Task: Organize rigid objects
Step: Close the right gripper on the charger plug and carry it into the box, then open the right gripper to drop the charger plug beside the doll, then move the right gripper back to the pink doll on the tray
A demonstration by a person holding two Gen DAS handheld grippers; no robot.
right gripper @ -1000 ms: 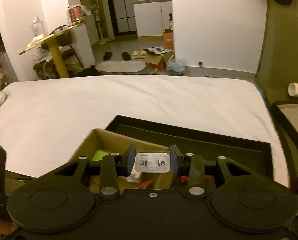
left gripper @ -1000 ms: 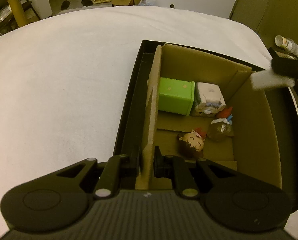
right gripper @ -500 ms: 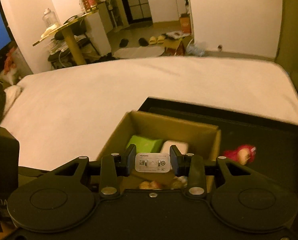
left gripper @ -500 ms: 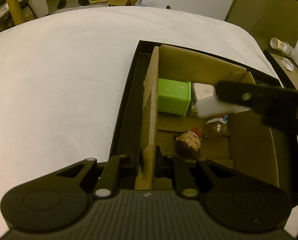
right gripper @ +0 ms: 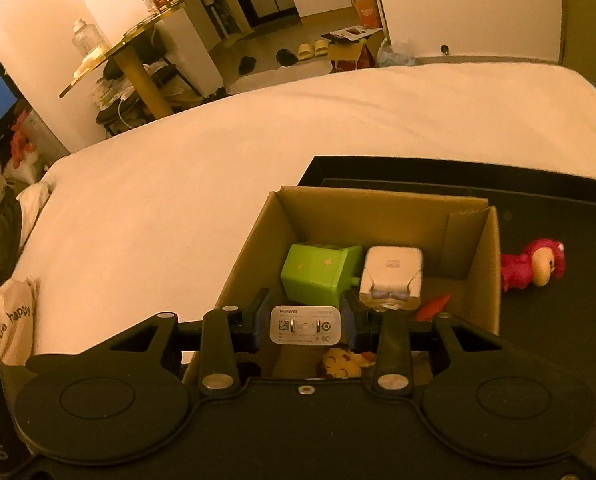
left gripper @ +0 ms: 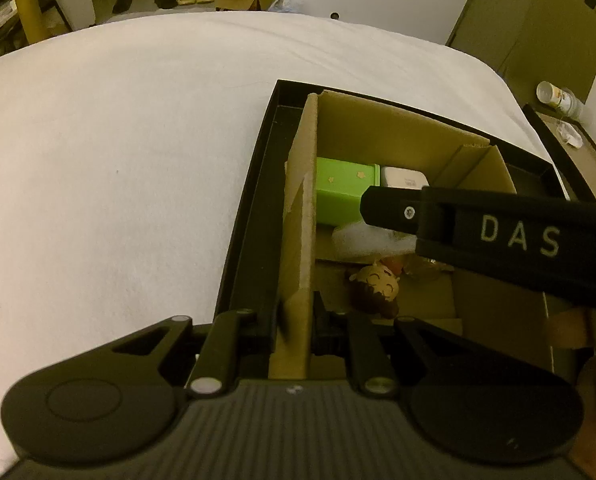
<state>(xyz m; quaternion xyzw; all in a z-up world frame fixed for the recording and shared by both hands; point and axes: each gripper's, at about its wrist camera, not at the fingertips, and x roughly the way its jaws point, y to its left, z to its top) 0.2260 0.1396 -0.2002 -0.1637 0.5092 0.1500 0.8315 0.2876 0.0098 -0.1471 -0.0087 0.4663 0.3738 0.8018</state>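
White charger (right gripper: 305, 325) sits clamped in the right gripper (right gripper: 306, 326), inside the box (right gripper: 381, 204), its floor just below; left gripper (left gripper: 296, 320) pinches the wall.

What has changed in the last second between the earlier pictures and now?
The right gripper, shut on the white plug-in charger, moved in from the right, over and down into the brown cardboard box. Nothing was released. The left gripper stayed clamped on the box's left wall, and the green cube, white case and pink plush toy did not move.
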